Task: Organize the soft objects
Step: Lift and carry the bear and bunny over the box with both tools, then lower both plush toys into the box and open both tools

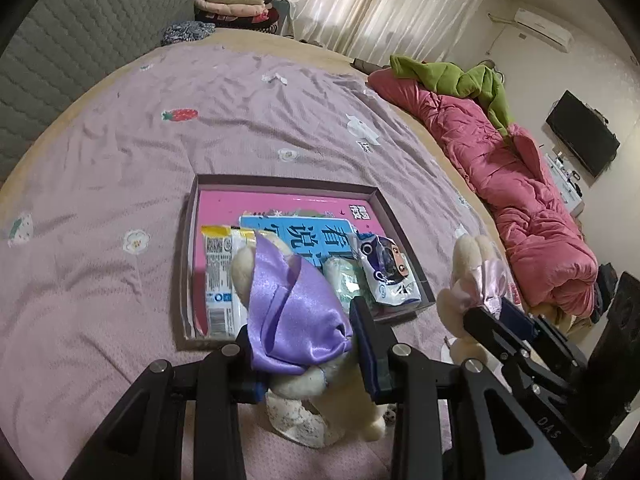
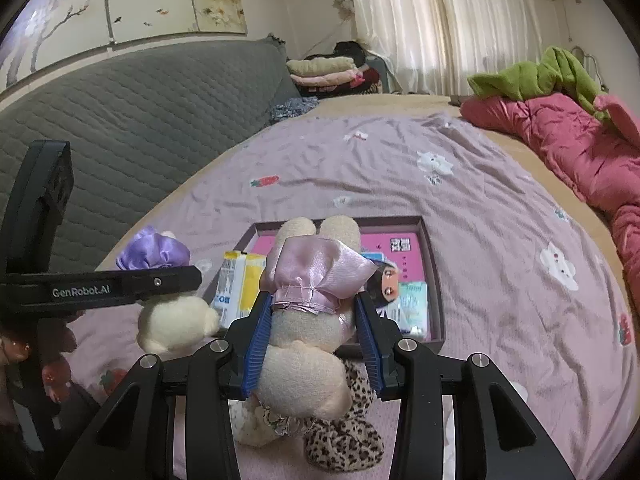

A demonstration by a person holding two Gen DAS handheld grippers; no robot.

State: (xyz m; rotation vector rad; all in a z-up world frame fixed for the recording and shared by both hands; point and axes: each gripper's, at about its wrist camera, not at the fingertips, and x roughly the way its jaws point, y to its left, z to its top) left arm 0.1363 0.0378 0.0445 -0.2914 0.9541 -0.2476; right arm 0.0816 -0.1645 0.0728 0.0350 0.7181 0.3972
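My left gripper (image 1: 300, 332) is shut on a cream plush toy in a purple satin dress (image 1: 292, 304), held above the near edge of a shallow box (image 1: 288, 182) on the bed. To its right, my right gripper (image 1: 496, 310) holds a second cream plush in a pink satin dress (image 1: 474, 268). In the right wrist view the blue pads of the right gripper (image 2: 316, 320) press on the pink-dressed plush (image 2: 316, 276) over the box (image 2: 434, 280). The left gripper (image 2: 176, 276) with the purple-dressed plush (image 2: 154, 254) hangs at the left.
The box holds tissue packs (image 1: 218, 276), a blue book (image 1: 304, 230) and a small printed pack (image 1: 390, 276). A leopard-print plush (image 2: 344, 432) and a floral-dressed plush (image 2: 256, 424) lie on the lilac sheet below. A pink quilt (image 1: 500, 184) lines the right side; a grey headboard (image 2: 140, 120) stands behind.
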